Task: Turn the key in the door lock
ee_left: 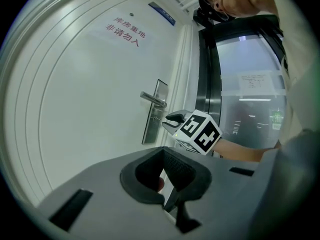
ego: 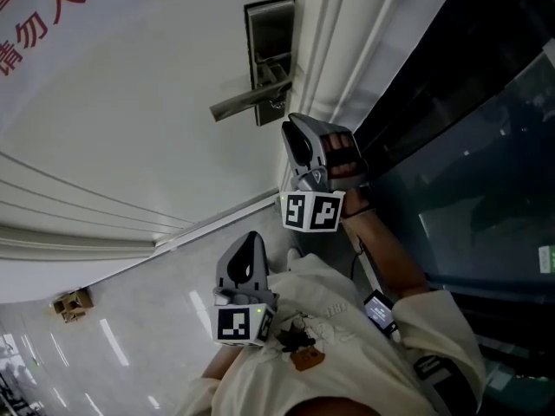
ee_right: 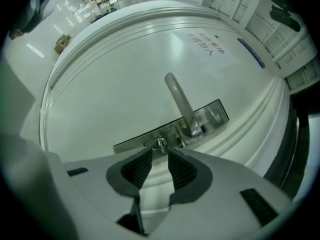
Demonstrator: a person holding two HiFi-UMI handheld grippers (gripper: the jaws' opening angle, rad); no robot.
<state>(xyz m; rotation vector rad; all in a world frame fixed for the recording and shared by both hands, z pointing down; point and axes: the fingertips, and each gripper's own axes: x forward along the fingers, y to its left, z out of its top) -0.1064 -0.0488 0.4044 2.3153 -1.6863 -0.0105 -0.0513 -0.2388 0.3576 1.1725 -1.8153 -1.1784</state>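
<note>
The white door carries a metal lock plate [ego: 270, 55] [ee_right: 172, 130] with a lever handle [ego: 245, 102] [ee_right: 179, 100]. A small key on a ring [ee_right: 159, 144] sticks out of the plate below the lever. My right gripper [ego: 300, 135] [ee_right: 159, 156] points at the plate, rolled sideways. Its jaws are open, with the key just beyond the tips and nothing between the pads. The left gripper view shows it beside the lock plate [ee_left: 151, 118]. My left gripper [ego: 251, 248] [ee_left: 163, 155] hangs lower and farther back, its pads together at the tips, holding nothing I can make out.
A ribbed white door frame [ego: 347, 33] runs beside the lock, with a dark glass panel [ego: 468, 146] past it. Red print [ee_left: 123, 30] marks the door. A small brown object [ego: 72, 302] lies on the glossy floor. The person's arm [ego: 386, 254] is behind the right gripper.
</note>
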